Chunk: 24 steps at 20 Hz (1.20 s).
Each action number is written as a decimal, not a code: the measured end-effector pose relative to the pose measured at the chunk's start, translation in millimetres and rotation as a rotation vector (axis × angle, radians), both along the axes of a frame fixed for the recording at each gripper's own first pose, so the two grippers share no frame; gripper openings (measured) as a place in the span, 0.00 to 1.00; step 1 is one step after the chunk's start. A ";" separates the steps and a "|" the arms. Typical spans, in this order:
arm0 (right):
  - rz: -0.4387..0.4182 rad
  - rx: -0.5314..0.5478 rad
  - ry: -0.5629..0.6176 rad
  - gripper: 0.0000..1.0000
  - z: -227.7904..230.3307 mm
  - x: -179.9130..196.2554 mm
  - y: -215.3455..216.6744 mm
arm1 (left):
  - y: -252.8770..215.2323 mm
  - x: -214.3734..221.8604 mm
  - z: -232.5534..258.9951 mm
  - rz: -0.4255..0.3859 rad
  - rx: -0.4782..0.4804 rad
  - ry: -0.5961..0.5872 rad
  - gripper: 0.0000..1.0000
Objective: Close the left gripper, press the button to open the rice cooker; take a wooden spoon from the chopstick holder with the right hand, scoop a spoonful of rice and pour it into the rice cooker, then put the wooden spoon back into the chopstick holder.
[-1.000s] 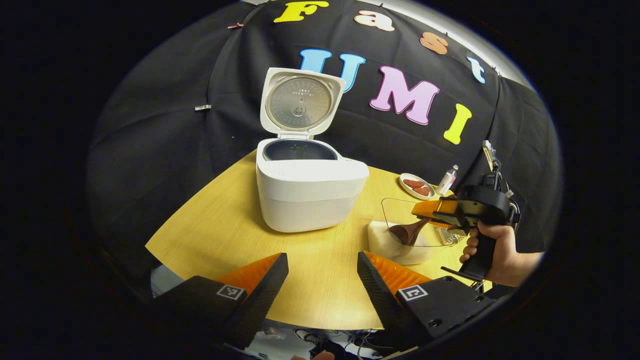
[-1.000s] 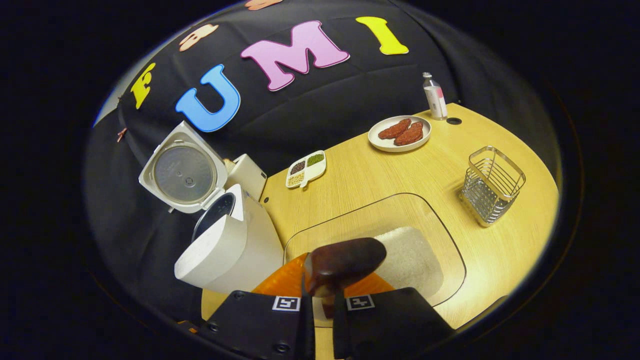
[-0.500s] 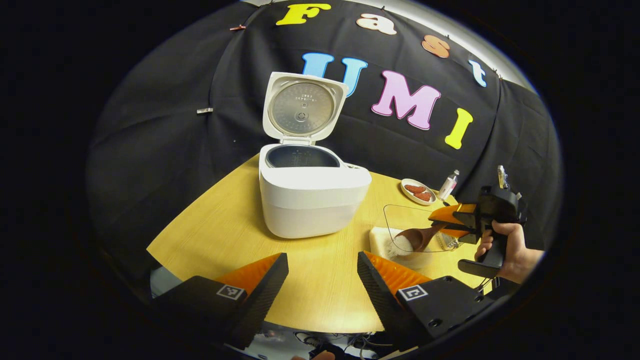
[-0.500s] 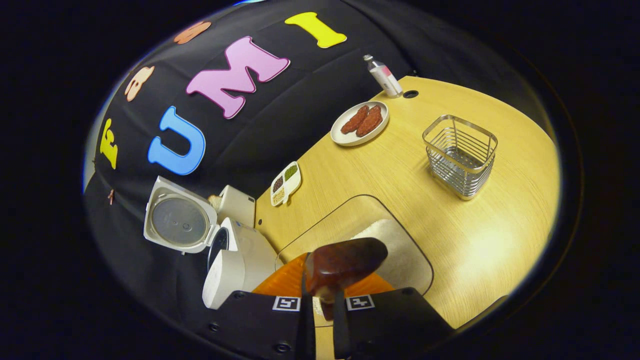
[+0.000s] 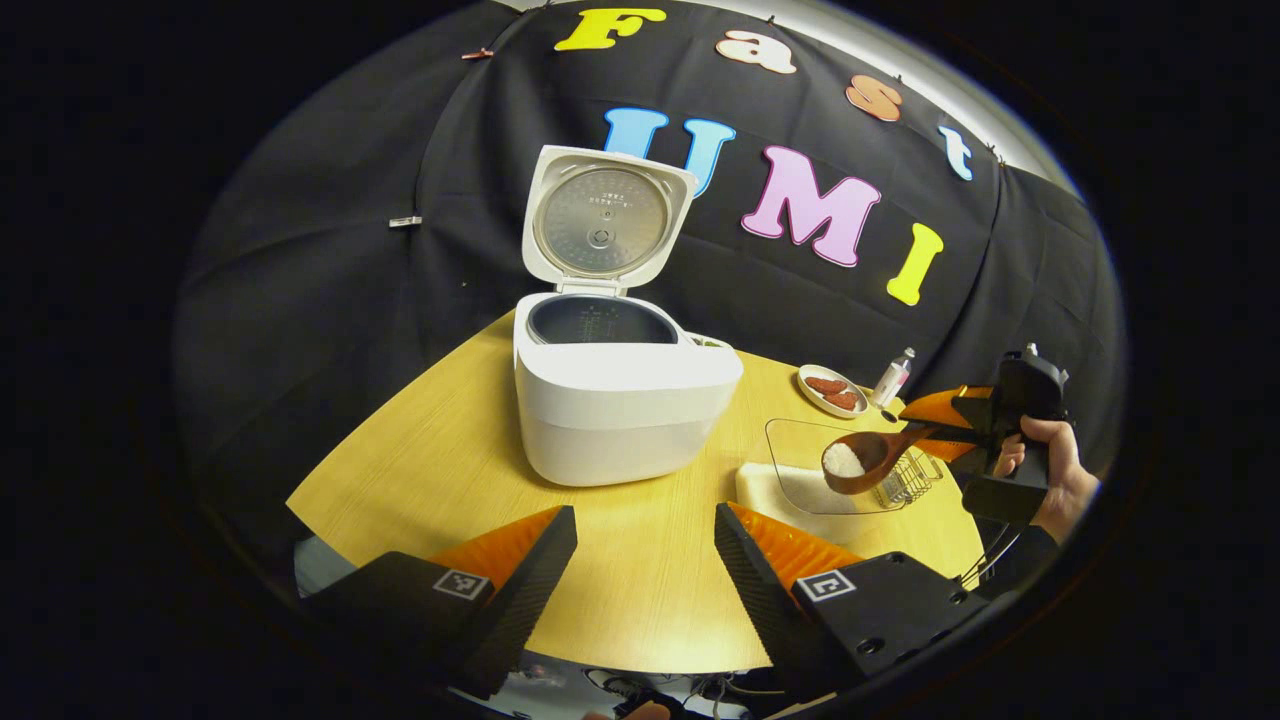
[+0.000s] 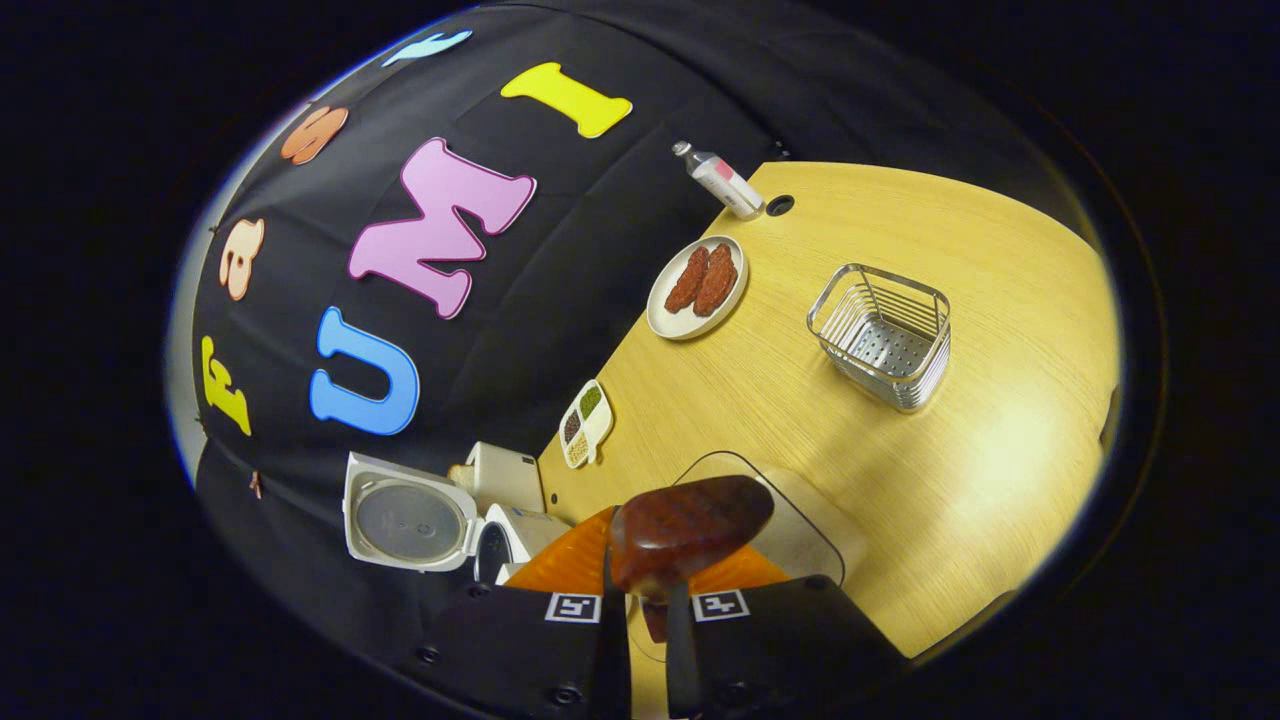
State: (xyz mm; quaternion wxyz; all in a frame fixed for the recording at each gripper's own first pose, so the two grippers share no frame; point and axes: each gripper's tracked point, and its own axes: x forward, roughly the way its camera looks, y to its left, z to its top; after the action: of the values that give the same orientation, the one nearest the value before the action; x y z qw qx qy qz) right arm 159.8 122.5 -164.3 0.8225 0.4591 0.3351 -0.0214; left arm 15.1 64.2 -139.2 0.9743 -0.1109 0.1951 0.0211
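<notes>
The wooden spoon is dark reddish-brown with a rounded bowl, and in the left gripper view that bowl carries a small white mound of rice; it hangs above the clear container of rice at about 4 o'clock from the rice cooker; the right claw, held by a hand, is clamped on the spoon's handle, its 2 fingers pressed close on either side in the right gripper view, where the glossy back of the spoon sits just ahead of them; the left claw stands apart, low over the near edge of the yellow tabletop, holding nothing; the white cooker stands with its lid upright at 12 o'clock and its dark inner pot exposed; the wire chopstick holder stands at about 2 o'clock from the spoon in the right gripper view, with a plate of 2 brown pieces and a small bottle beyond it.
</notes>
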 end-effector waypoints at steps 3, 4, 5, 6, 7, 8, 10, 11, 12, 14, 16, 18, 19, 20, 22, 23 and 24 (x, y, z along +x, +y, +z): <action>-0.011 0.053 -0.019 0.18 21.0 11.1 8.0 | 1.3 3.7 3.6 -0.005 -0.003 -0.011 0.96; -0.005 0.060 -0.026 0.18 26.2 14.7 12.2 | 2.4 3.9 3.3 -0.003 -0.006 -0.012 0.96; 0.002 0.063 -0.036 0.18 31.3 19.9 16.7 | 3.3 3.8 3.2 -0.003 -0.012 -0.011 0.96; 0.006 0.066 -0.043 0.19 35.6 23.8 22.3 | 3.1 4.3 3.2 0.000 -0.014 -0.013 0.96; 0.011 0.076 -0.048 0.18 40.4 28.8 29.5 | 4.7 3.5 4.1 0.005 -0.014 -0.015 0.96; 0.015 0.094 -0.053 0.18 47.0 33.1 36.9 | 7.1 2.6 5.2 0.009 -0.012 -0.019 0.96; 0.026 0.145 -0.059 0.18 60.5 41.1 57.9 | 13.1 0.7 9.2 0.023 -0.011 -0.027 0.96; 0.021 0.164 -0.058 0.18 65.1 45.8 67.6 | 16.3 -0.1 11.4 0.031 -0.012 -0.031 0.96; 0.019 0.181 -0.060 0.18 70.9 51.3 76.0 | 19.4 0.3 12.8 0.037 -0.015 -0.031 0.96; 0.032 0.205 -0.074 0.19 82.0 61.3 97.7 | 26.4 0.2 15.3 0.057 -0.021 -0.036 0.96; 0.048 0.233 -0.074 0.18 89.4 71.5 118.9 | 33.3 -0.3 14.0 0.074 -0.026 -0.034 0.98; 0.061 0.258 -0.076 0.18 97.0 81.3 137.4 | 39.3 -1.8 12.9 0.088 -0.030 -0.033 0.96; 0.066 0.260 -0.080 0.18 99.1 86.9 147.2 | 43.0 -2.4 13.6 0.095 -0.030 -0.034 0.96; 0.079 0.258 -0.084 0.18 101.9 91.4 156.1 | 46.1 -3.0 13.6 0.102 -0.030 -0.034 0.96; 0.105 0.249 -0.092 0.18 106.1 98.7 176.6 | 53.6 -2.4 16.9 0.115 -0.029 -0.038 0.96; 0.116 0.245 -0.103 0.18 110.1 102.7 187.3 | 57.7 -2.7 19.1 0.124 -0.027 -0.041 0.96; 0.130 0.241 -0.119 0.18 115.5 107.4 198.9 | 62.2 -2.2 20.4 0.133 -0.025 -0.042 0.96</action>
State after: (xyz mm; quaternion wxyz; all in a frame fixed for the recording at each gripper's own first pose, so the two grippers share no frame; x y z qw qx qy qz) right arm 267.2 321.3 -48.8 0.7795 0.5322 0.3149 0.0996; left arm 12.9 126.4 -118.9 0.9731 -0.1364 0.1668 0.0811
